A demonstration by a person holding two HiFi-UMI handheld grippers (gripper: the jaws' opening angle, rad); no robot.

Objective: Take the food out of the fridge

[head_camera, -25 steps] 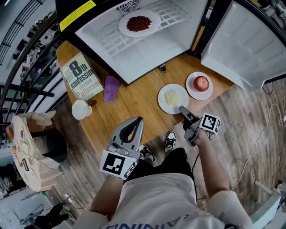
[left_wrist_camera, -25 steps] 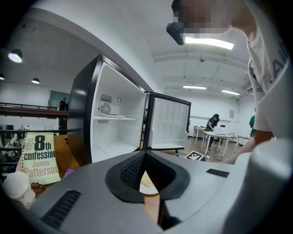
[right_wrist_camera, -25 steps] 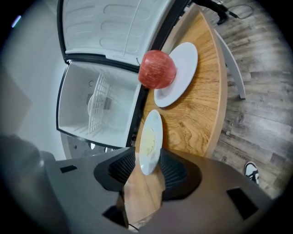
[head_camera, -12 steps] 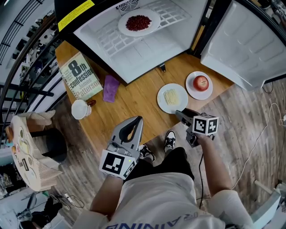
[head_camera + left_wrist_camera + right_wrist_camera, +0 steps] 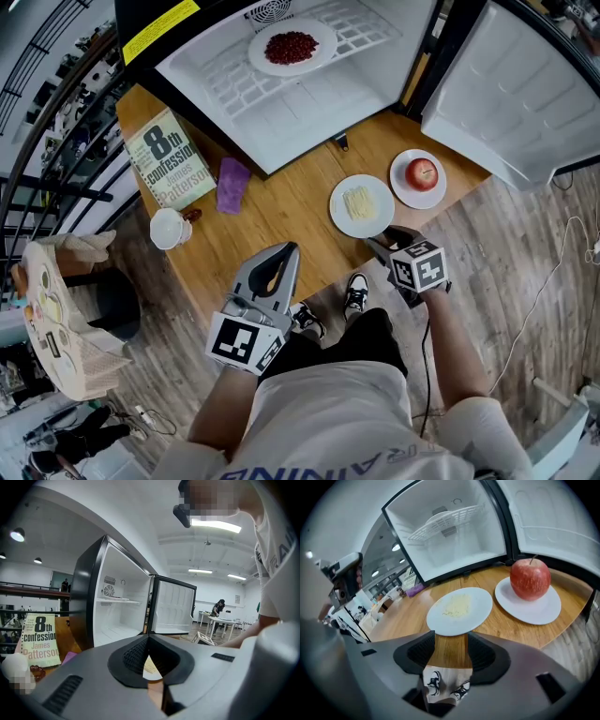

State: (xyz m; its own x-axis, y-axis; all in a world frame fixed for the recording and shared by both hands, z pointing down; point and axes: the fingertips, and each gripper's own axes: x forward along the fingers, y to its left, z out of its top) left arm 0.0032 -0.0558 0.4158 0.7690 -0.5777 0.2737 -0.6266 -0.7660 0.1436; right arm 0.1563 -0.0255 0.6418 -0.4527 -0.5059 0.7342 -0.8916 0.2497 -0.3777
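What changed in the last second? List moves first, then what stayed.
The right tool came off the rim of the near plate, rolled and drew back; its jaws have just been opening, nothing between them. Left tool, apple and fridge plate stayed put.

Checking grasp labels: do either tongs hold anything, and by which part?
Nothing is held. The right tongs have just been opening, with nothing between them, short of the nearer plate; the left tongs are shut and empty.

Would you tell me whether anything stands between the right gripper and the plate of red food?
Only the plate of pale shredded food, on the table ahead of the right gripper, whose empty jaws have just been opening. The fridge door is open; the plate of red food sits alone.
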